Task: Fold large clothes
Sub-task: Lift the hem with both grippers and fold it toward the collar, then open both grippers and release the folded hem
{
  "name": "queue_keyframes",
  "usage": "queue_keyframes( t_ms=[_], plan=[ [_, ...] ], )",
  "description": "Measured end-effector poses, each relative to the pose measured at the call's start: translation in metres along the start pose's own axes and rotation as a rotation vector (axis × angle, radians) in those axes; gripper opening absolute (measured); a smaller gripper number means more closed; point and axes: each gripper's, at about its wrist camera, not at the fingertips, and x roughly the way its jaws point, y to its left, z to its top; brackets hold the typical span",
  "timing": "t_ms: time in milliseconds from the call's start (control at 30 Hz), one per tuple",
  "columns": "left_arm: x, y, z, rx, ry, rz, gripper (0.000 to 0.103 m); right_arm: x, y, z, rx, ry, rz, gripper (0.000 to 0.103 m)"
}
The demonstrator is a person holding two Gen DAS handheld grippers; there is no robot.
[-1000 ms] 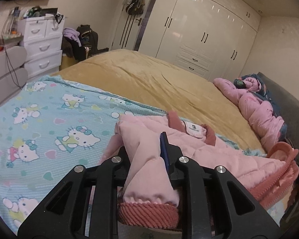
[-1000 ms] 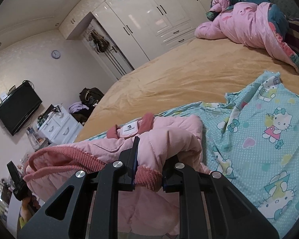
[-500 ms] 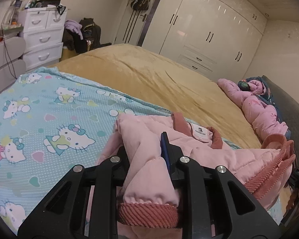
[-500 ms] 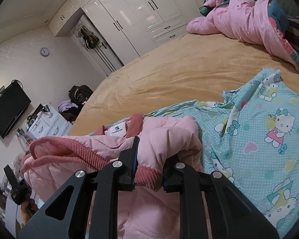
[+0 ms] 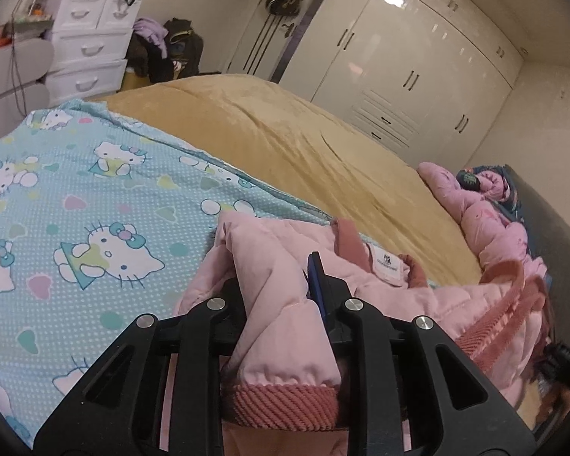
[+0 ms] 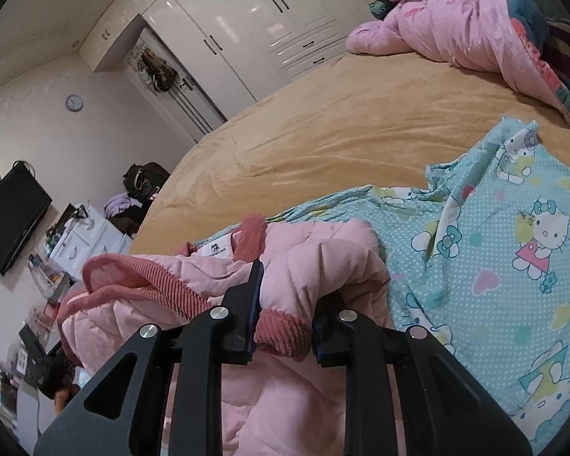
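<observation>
Both tools clamp jacket cuffs: left tool (image 5: 281, 296), right tool (image 6: 287, 304). Pink jacket (image 6: 193, 277) collar lies at 12 o'clock, long axis spanning between them.

Little readable text on the bed

A white label (image 5: 387, 262) sewn inside the collar of the pink jacket (image 5: 281, 266) carries a small dark logo and a line of print, too small to read; the teal sheet (image 5: 76, 205) bears cartoon cats, no words.

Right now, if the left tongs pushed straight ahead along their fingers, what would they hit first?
The pink jacket itself: the left tongs are shut on its cuffed sleeve and its collar is bunched just ahead. Beyond that, probably the tan bedspread; depth is unclear.
</observation>
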Motion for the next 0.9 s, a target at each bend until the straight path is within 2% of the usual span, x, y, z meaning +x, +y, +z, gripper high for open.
queue_keyframes(
  t_ms=[200, 367, 467, 500, 533, 600, 700, 800, 900],
  plan=[
    [0.002, 0.004, -0.001, 0.005, 0.008, -0.016, 0.016, -0.005, 0.0, -0.002, -0.001, -0.017, 0.016, 0.024],
    [0.002, 0.006, 0.004, 0.014, 0.02, -0.035, 0.017, -0.003, -0.006, 0.0, 0.055, -0.011, 0.044, 0.026],
    [0.003, 0.005, 0.004, 0.021, 0.024, -0.035, 0.017, -0.006, -0.005, 0.002, 0.069, -0.014, 0.08, 0.033],
    [0.003, 0.004, 0.004, 0.023, 0.024, -0.035, 0.018, -0.008, -0.004, 0.003, 0.076, -0.016, 0.108, 0.044],
    [0.003, 0.004, 0.004, 0.026, 0.024, -0.039, 0.018, -0.01, -0.003, 0.002, 0.088, -0.023, 0.144, 0.067],
    [0.003, 0.002, 0.005, 0.03, 0.026, -0.048, 0.019, -0.02, 0.003, 0.002, 0.089, -0.069, 0.141, 0.096],
    [0.003, 0.0, 0.004, 0.039, 0.024, -0.053, 0.02, -0.035, 0.022, 0.0, 0.008, -0.122, 0.126, 0.097],
    [0.002, -0.003, 0.004, 0.041, 0.025, -0.065, 0.025, -0.045, 0.059, -0.019, -0.187, -0.152, 0.073, 0.097],
    [-0.001, -0.005, 0.004, 0.045, 0.017, -0.062, 0.026, -0.037, 0.091, -0.053, -0.376, -0.132, 0.022, 0.097]
  ],
)
